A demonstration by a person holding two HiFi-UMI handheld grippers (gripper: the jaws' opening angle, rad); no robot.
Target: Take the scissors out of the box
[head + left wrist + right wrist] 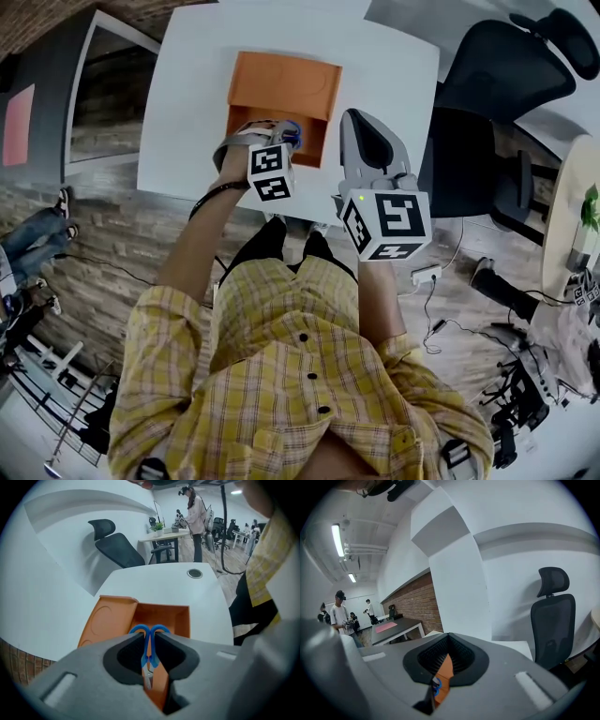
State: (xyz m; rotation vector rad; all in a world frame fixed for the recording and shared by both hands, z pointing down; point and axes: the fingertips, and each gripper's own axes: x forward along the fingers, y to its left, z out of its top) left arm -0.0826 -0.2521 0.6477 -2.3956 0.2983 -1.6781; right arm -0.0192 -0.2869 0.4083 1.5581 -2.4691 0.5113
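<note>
Left tongs are clamped on a pair of scissors with blue plastic loop handles and short steel blades. The two loops stick out past the jaw tips and the blades run back between the pads. They sit over the open orange cardboard box on the white table. Right tongs are closed on nothing, beside the box.

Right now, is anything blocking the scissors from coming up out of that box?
Nothing visible does. The left gripper is shut on the blue-handled scissors, the orange box is open on top, and the right gripper hangs off to the box's side.
</note>
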